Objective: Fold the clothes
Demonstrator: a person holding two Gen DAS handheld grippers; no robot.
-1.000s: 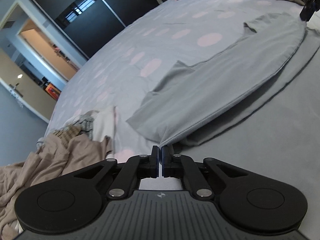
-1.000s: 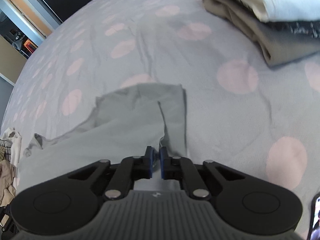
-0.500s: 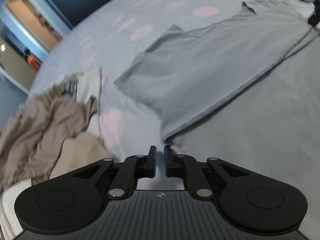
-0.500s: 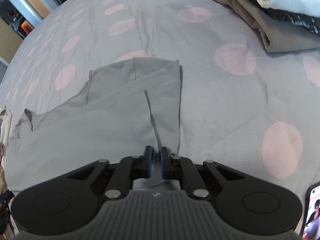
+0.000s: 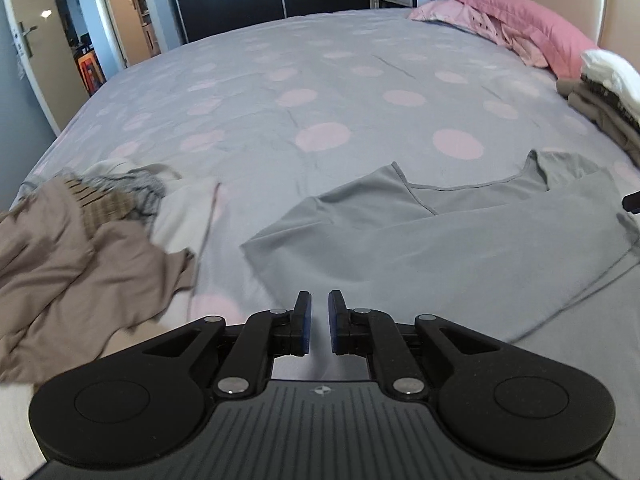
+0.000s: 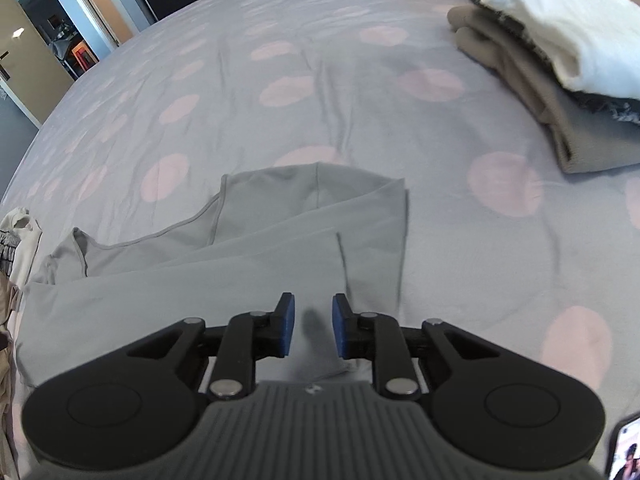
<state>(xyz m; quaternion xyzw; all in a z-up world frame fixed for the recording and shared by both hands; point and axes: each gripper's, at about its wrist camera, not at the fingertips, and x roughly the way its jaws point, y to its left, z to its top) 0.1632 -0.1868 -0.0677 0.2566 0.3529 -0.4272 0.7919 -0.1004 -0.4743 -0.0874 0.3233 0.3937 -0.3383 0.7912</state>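
Observation:
A grey T-shirt [image 5: 440, 248] lies folded lengthwise on the bed, its neckline toward the far side. My left gripper [image 5: 319, 328] hovers just short of the shirt's near left corner. Its jaws stand a narrow gap apart with nothing between them. My right gripper [image 6: 313, 330] hangs over the other end of the same shirt [image 6: 240, 272], above the folded sleeve. Its jaws are opening; the cloth lies under them and the pads do not press on it. One black tip of the right gripper [image 5: 632, 202] shows at the right edge of the left wrist view.
A heap of unfolded beige and white clothes [image 5: 80, 248] lies to the left of the shirt. A stack of folded clothes [image 6: 540, 60] sits at the right, by pink pillows [image 5: 520, 20]. The bed sheet [image 5: 320, 92] is grey with pink dots. A phone [image 6: 628, 448] lies at the near right corner.
Both grippers let go of the shirt's edge and their jaws parted. The shirt now lies flat. The left gripper rolled level and drew back; the right one stayed in place.

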